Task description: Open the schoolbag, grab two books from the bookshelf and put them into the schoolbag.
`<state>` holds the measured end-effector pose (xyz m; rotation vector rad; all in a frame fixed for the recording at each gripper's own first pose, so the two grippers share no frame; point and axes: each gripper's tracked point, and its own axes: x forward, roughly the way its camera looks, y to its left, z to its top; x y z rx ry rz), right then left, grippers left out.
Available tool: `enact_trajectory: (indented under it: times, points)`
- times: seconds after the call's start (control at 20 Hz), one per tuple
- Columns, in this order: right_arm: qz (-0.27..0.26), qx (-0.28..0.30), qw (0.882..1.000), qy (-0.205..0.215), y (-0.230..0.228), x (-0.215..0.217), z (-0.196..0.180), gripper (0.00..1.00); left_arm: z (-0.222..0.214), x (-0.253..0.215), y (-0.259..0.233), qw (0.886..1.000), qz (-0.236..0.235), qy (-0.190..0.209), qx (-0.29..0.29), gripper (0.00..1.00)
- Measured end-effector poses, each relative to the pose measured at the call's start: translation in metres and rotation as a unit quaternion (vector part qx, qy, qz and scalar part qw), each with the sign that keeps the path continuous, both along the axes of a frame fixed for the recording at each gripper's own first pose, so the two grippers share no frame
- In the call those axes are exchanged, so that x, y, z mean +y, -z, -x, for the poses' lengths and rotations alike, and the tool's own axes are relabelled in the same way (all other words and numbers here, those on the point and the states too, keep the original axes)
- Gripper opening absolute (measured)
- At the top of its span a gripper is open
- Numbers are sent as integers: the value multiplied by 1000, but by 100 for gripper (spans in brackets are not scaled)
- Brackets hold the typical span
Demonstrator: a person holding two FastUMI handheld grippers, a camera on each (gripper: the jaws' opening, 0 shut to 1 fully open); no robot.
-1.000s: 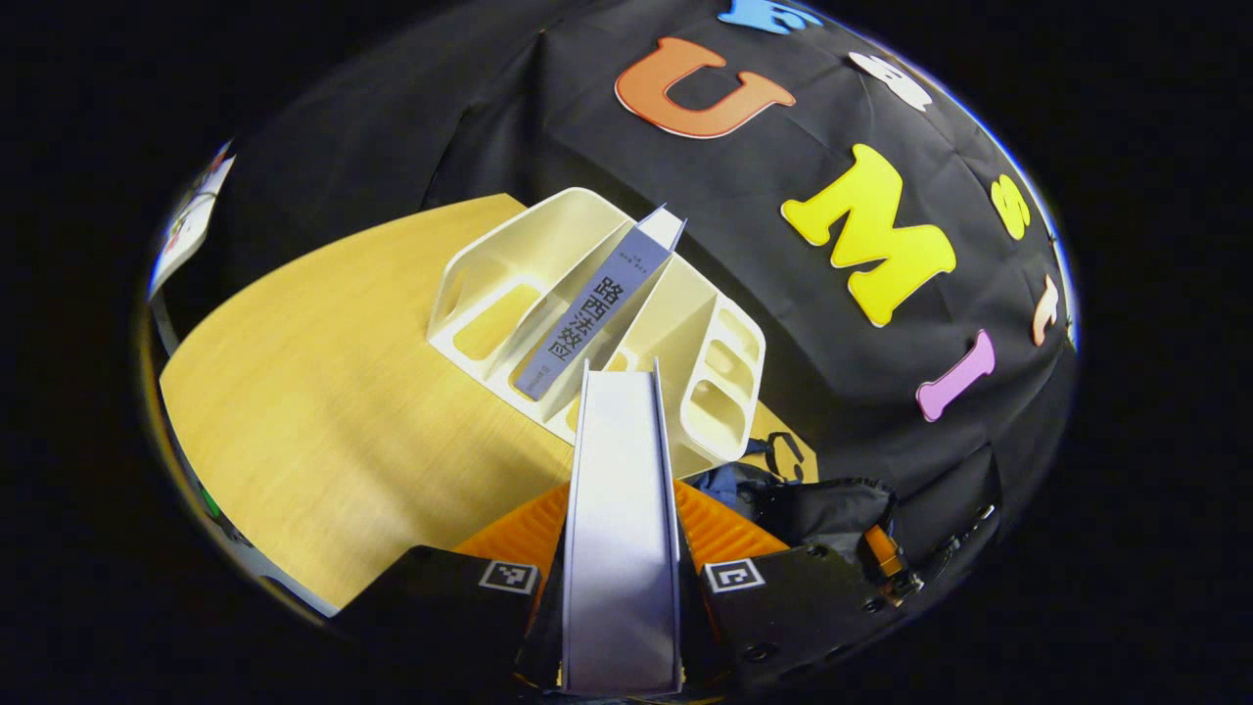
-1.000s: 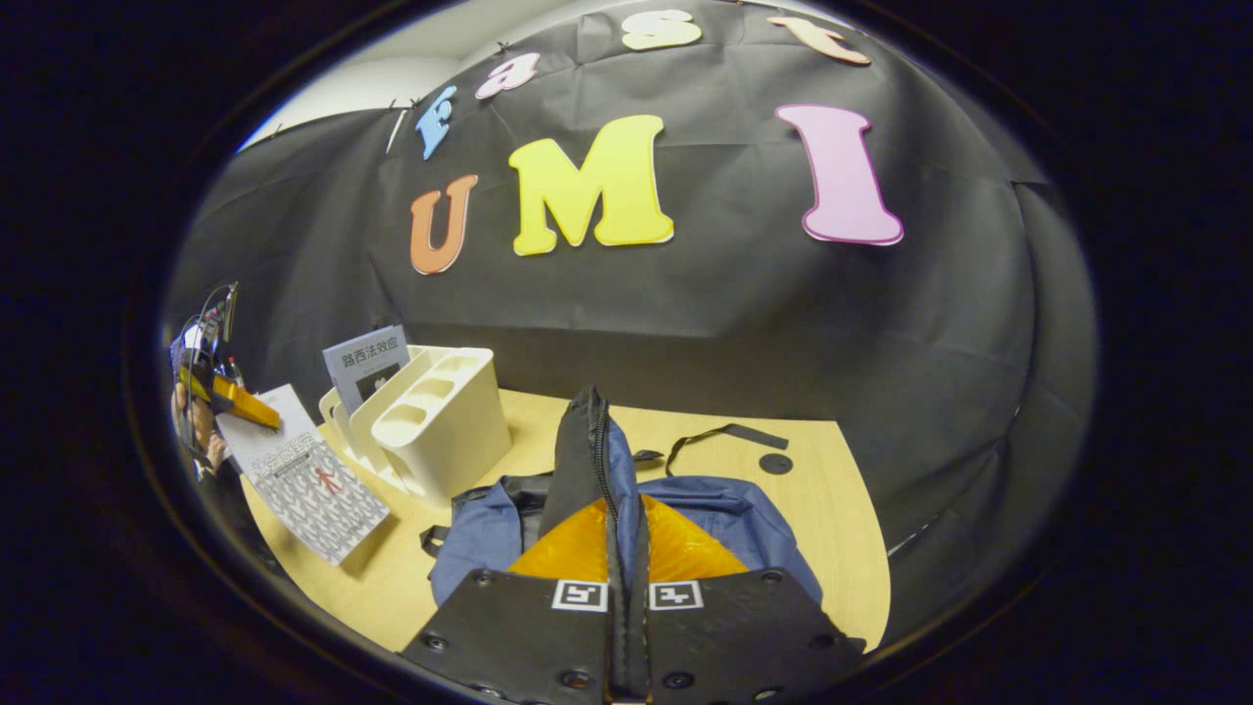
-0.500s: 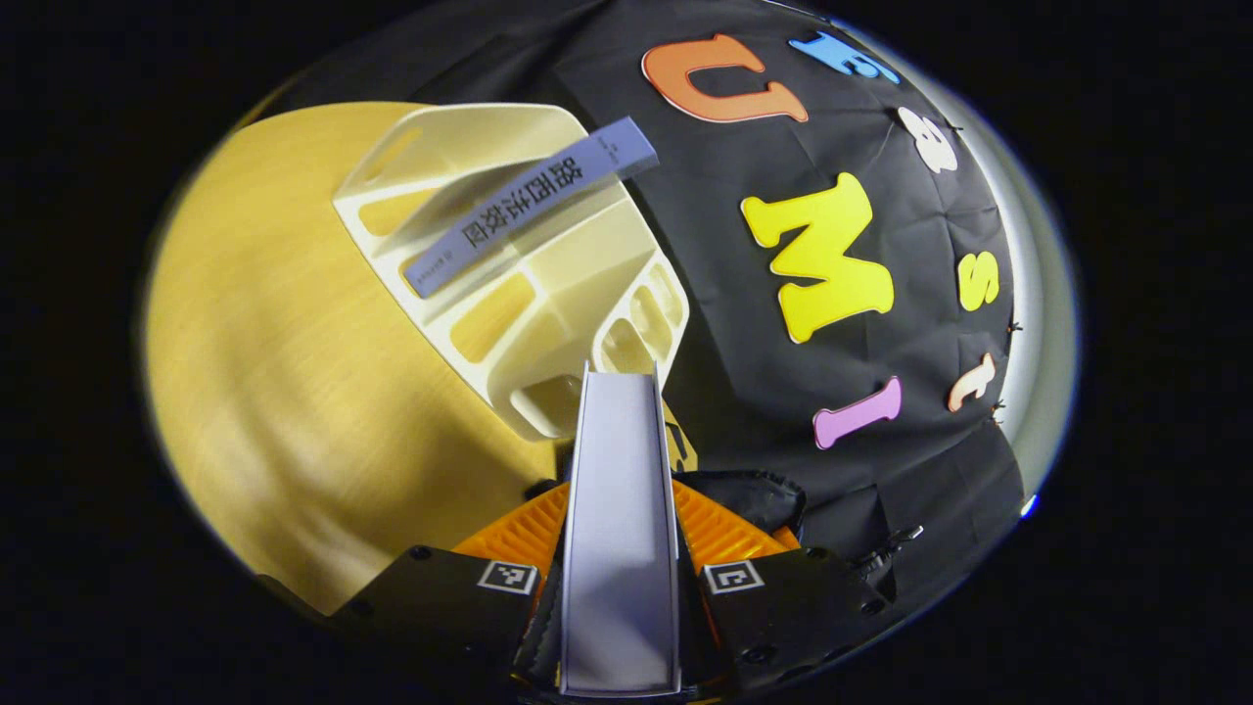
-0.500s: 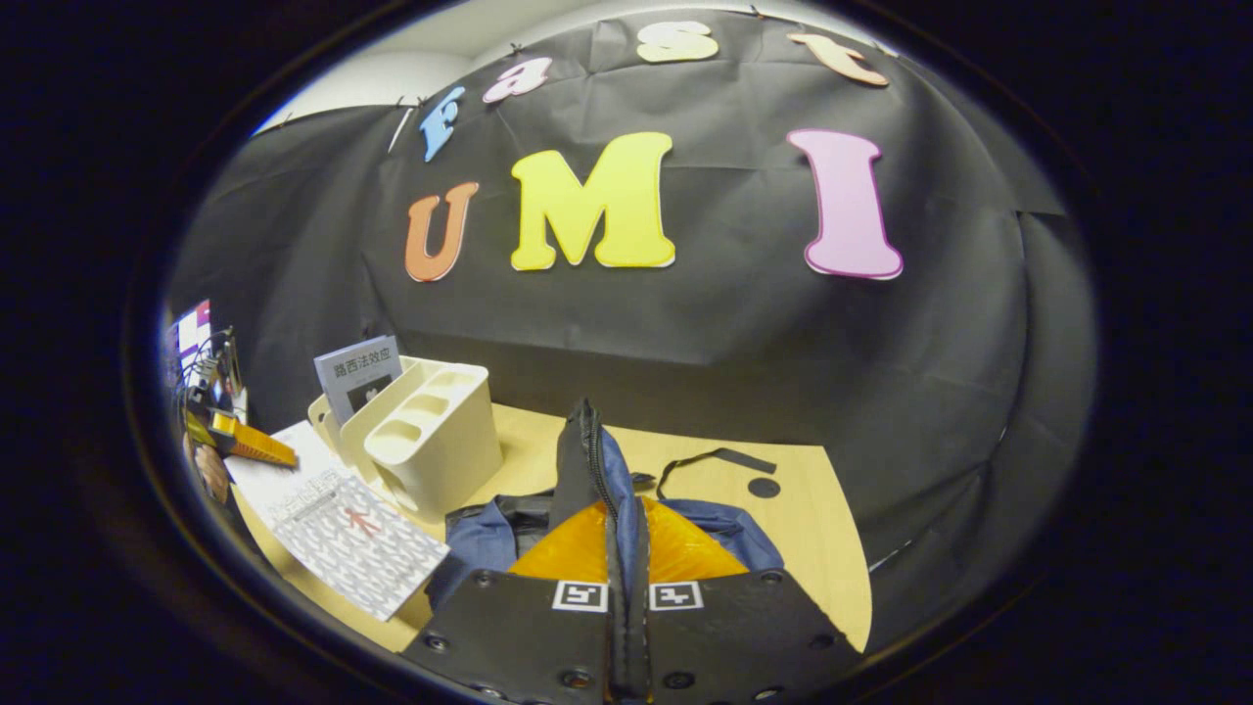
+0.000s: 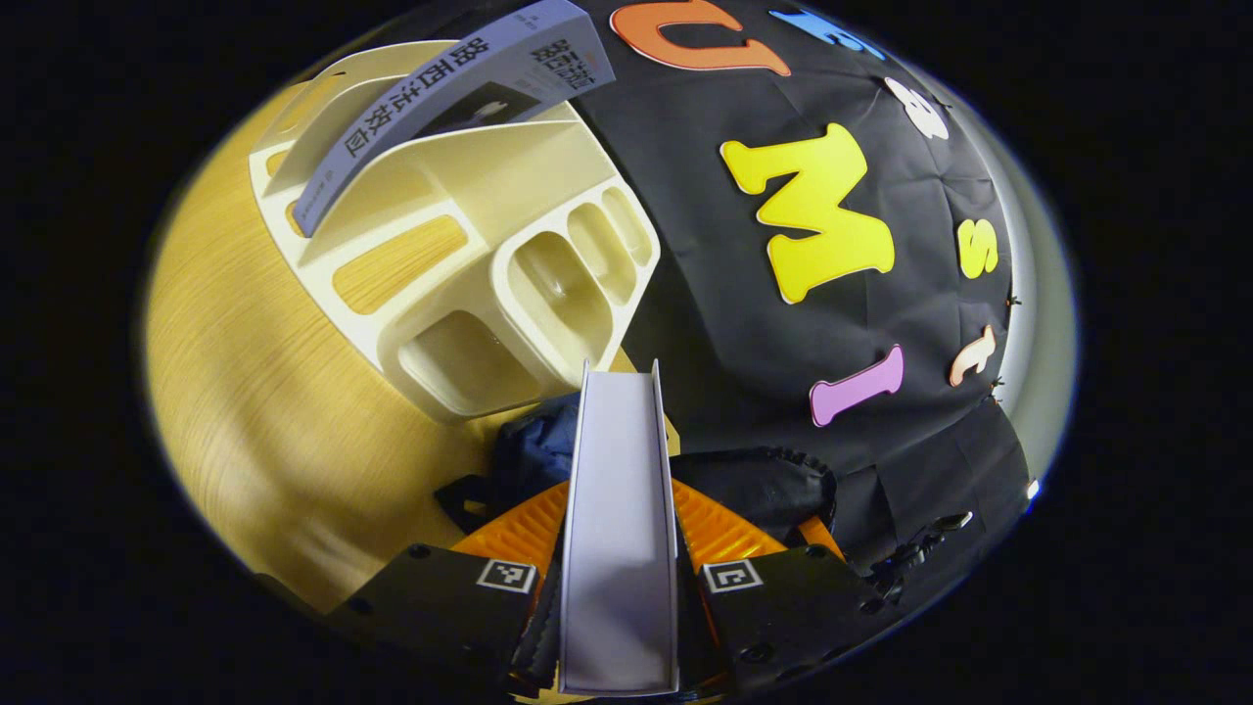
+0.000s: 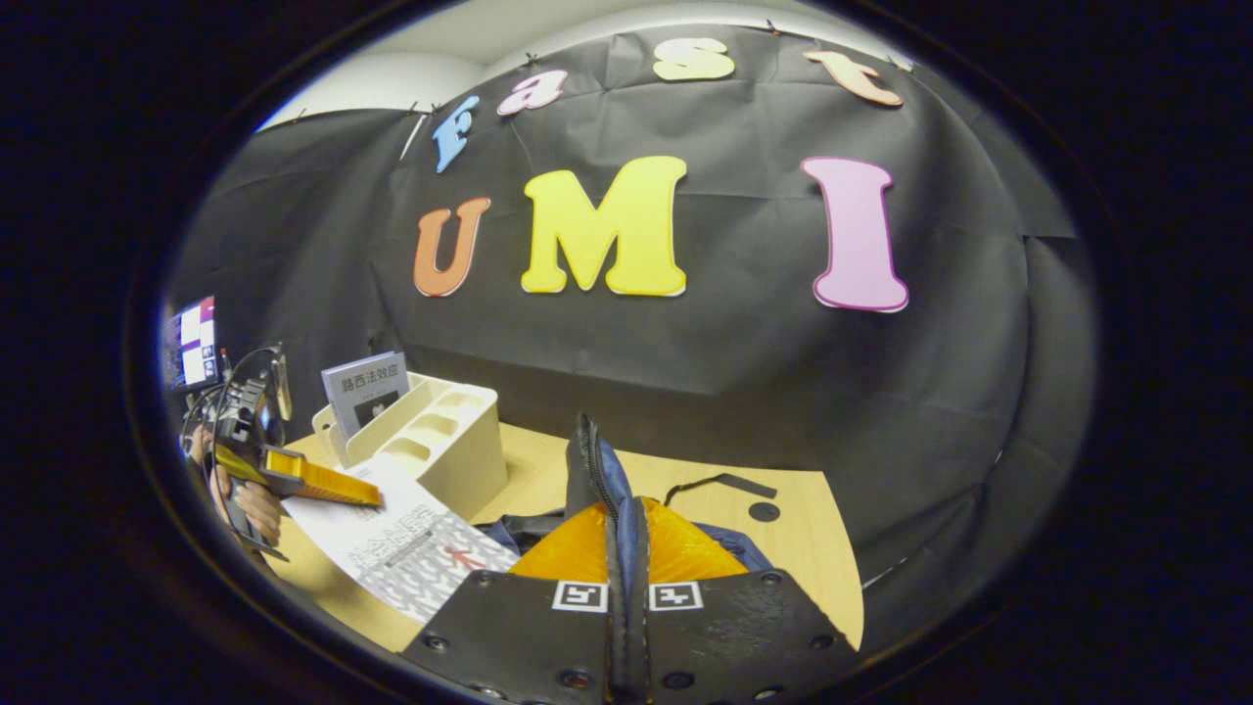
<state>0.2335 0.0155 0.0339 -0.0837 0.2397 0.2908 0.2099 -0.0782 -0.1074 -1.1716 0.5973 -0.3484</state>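
My left tongs (image 5: 619,548) pinch a white book (image 5: 619,509) edge-on, just beside the rack (image 5: 470,264) | my right tongs (image 6: 626,578) clamp the bag's (image 6: 587,470) zipper edge, lifted beside the rack | second book (image 5: 431,93) leans in the rack | all on the surface (image 5: 255,392)

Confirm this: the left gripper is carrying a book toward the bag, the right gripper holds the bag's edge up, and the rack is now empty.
Not quite: the rack isn't empty; a book stands in it, as the right gripper view shows. The rest holds: the left gripper carries a white book, and the right gripper pinches the bag's edge.
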Motion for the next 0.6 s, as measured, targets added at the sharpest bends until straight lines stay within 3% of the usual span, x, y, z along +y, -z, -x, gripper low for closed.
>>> enact_trajectory:
  times: [0.35,0.6]
  points:
    - [-30,4,1000,2,-7,-14,1,1,-48,-63,3,999,28,-27,0,48]
    - [-68,12,998,-7,-4,-14,3,1,-48,-129,29,1000,26,-2,11,48]
